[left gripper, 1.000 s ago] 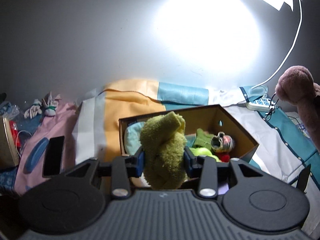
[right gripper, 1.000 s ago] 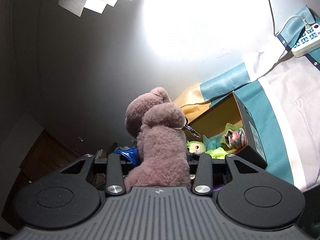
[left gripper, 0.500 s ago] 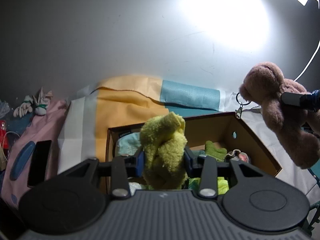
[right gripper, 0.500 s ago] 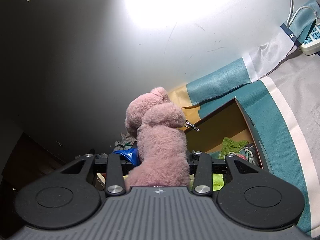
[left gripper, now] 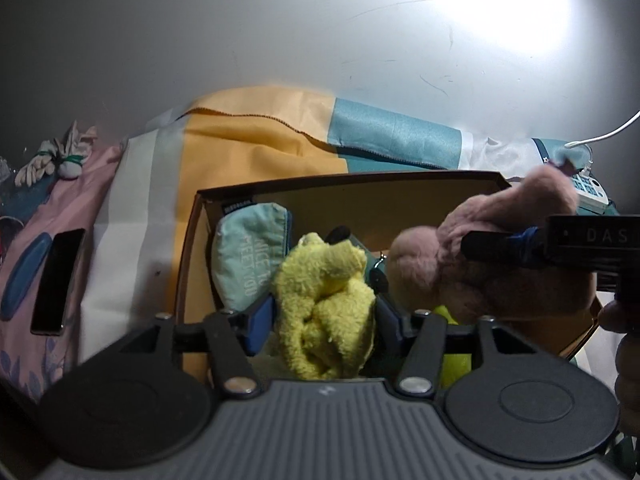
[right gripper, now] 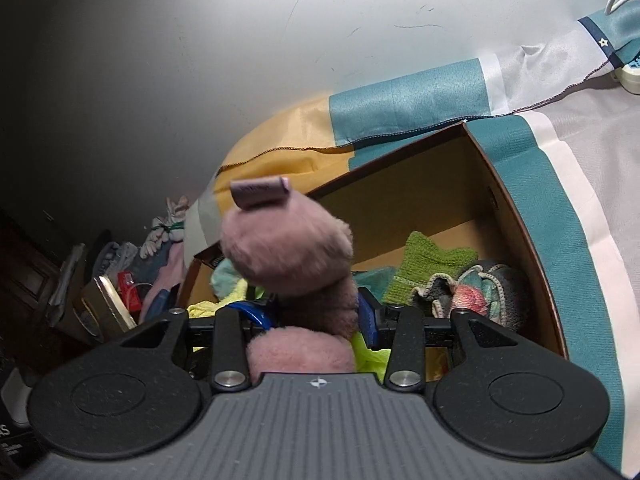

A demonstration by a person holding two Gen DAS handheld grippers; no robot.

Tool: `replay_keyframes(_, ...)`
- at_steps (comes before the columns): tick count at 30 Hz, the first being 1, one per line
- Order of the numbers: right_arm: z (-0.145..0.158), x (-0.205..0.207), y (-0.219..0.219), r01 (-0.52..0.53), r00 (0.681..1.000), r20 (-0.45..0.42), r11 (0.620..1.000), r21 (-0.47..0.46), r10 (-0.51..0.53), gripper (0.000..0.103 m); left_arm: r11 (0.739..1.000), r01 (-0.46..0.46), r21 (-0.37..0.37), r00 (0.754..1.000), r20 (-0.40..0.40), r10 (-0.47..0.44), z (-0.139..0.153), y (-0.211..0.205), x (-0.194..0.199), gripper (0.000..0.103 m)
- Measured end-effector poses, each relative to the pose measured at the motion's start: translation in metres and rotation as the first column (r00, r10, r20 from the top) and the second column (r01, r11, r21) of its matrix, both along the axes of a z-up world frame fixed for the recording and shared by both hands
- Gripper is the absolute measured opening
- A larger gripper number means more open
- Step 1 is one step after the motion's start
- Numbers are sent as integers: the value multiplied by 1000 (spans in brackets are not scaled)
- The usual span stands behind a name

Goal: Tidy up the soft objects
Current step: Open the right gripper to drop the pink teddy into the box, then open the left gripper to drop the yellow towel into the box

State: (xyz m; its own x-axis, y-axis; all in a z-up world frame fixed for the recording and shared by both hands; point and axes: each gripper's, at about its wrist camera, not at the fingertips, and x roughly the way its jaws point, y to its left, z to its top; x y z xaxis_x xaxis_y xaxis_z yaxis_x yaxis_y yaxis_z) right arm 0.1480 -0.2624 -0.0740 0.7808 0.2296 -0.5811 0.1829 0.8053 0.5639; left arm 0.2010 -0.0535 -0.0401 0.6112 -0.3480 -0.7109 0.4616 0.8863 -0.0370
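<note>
Yellow plush toy sits between the jaws of the left gripper, over the open cardboard box; these jaws have just been opening, and the blue pads now stand just beside the toy's sides, whether touching or not I cannot tell. Beside it in the box leans a pale teal pouch. The right gripper comes in from the right, its jaws narrow and clamped on a pink plush bear, which hangs over the box with its fabric tag up. Inside the box lie a green knitted piece and a multicoloured knit item. The box rests on a striped cloth of yellow, teal and white. A dark phone lies on the pink cloth to the left.
</note>
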Motion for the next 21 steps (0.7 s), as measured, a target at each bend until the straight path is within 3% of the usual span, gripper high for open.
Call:
replay_keyframes(7, 7, -10, -17, 28, 999, -36, 998, -62, -30, 27, 998, 25, -51, 999, -41, -27, 9, 11, -9, 68)
replay_keyframes(11, 24, -30, -24, 77, 997, 5, 990, -119, -77, 27, 996, 39, -75, 998, -39, -42, 20, 17, -22, 69)
replay_keyframes(15, 43, -50, -27, 101, 994, 50, 989, -111, -96, 27, 996, 40, -77, 999, -8, -41, 34, 21, -38, 69)
replay_keyframes(21, 70, -78, -6, 137, 988, 97, 968, -211, -119, 27, 1000, -17, -26, 999, 36, 18, 56, 21, -62, 70)
